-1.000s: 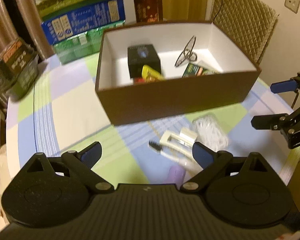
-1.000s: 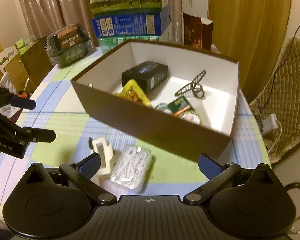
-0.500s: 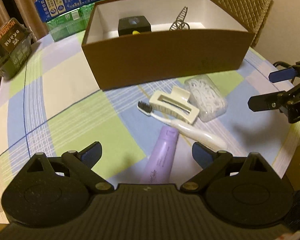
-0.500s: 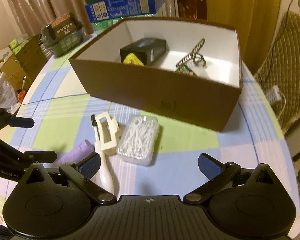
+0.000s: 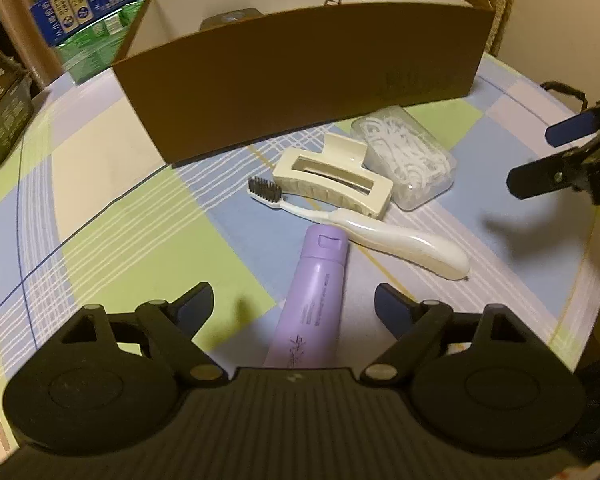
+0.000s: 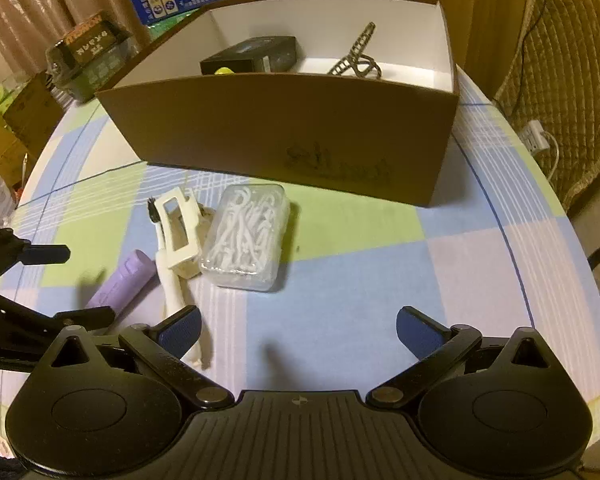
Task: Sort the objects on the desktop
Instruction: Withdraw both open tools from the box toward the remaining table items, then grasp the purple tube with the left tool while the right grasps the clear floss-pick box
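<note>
Only the right wrist view looks into the brown cardboard box (image 6: 284, 128). In front of it, the lilac plastic tube (image 5: 312, 296) lies untouched between the closing left tool (image 5: 294, 306); the right tool (image 6: 298, 330) gapes empty.

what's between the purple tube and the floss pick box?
The toothbrush and cream hair claw lie between purple tube and floss pick box; left wrist view.

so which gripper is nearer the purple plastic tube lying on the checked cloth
Left. The left gripper hangs open right over the purple plastic tube, which lies between its fingers untouched. The right gripper is off to the side, near the clear floss-pick box.
</note>
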Demonstrator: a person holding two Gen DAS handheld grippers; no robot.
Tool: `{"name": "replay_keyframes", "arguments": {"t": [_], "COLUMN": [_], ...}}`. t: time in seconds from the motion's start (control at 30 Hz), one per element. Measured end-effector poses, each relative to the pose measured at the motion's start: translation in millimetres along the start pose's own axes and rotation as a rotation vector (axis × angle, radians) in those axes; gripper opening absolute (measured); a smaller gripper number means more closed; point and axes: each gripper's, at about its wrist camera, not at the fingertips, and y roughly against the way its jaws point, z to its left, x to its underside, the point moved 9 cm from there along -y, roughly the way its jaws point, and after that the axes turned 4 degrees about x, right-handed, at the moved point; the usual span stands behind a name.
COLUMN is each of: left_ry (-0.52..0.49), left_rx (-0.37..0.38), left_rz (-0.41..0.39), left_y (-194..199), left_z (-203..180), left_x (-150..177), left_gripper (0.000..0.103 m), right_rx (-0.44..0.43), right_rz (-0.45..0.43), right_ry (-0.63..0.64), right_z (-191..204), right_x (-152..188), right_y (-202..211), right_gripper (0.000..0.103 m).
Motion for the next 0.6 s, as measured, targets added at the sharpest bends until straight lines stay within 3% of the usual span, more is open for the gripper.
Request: {"name": "replay_keyframes", "arguments": {"t": [0.23, 0.4, 0.47, 0.6], "left_ry": [-0.036, -0.044, -0.027, 0.027], "left_rx": [0.011, 0.041, 0.065, 0.024], "left_rz": [0.01, 0.026, 0.018, 0.012], "left_y": [-19.1, -25.8, -24.0, -21.0], "left_z": [-3.1, -2.7, -0.4, 18.2], "left_x": [-4.6, -1.5, 0.3, 3.2], "left_gripper": [0.069, 0.048, 0.031, 0.03], "right_rx": [0.01, 0.008, 0.003, -0.01], "right_rz": [0.004, -0.002, -0.009, -0.025], "right_ry": [-0.025, -0.034, -0.034, -0.018], "right_z": [-3.9, -2.9, -0.9, 8.7], "right_x": [1.2, -1.3, -4.1, -12.4], "right_y": [-3.5, -5.9, -7.3, -13.1], "right_gripper": [0.101, 0.101, 0.101, 0.101]}}
